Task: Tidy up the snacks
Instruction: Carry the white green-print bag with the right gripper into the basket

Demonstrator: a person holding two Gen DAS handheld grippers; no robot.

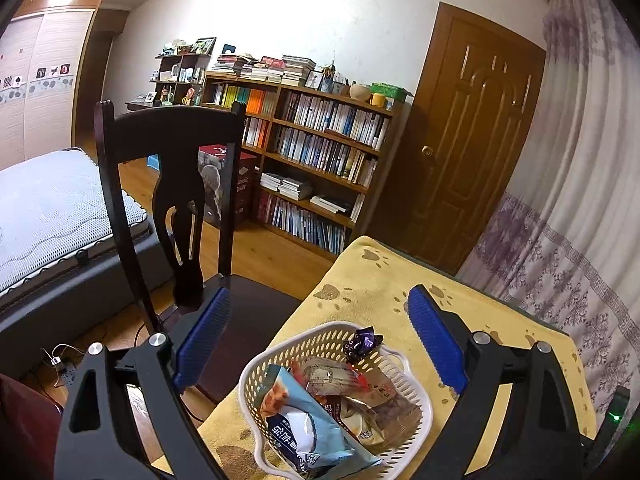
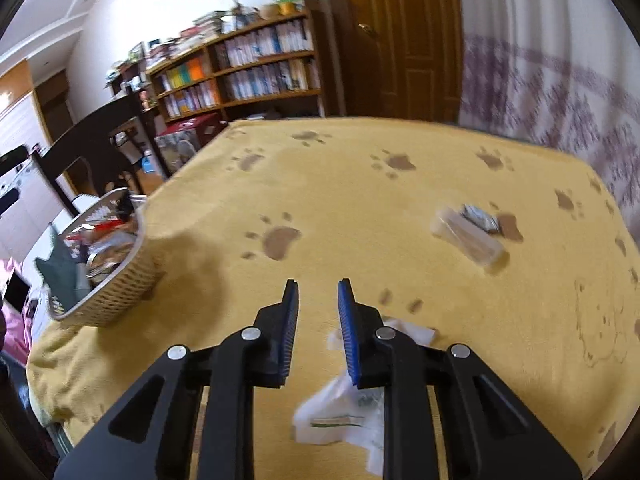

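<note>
Several snack packets fill the white basket at the table's left edge; left gripper hangs released above it. Right gripper, slightly parted and empty, hovers near a clear wrapper.

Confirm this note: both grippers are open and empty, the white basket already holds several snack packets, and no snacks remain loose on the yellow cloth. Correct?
Not quite. Snacks do remain on the yellow cloth: the right wrist view shows a pale long packet, a small foil-wrapped piece and a white wrapper. The rest stands.
</note>
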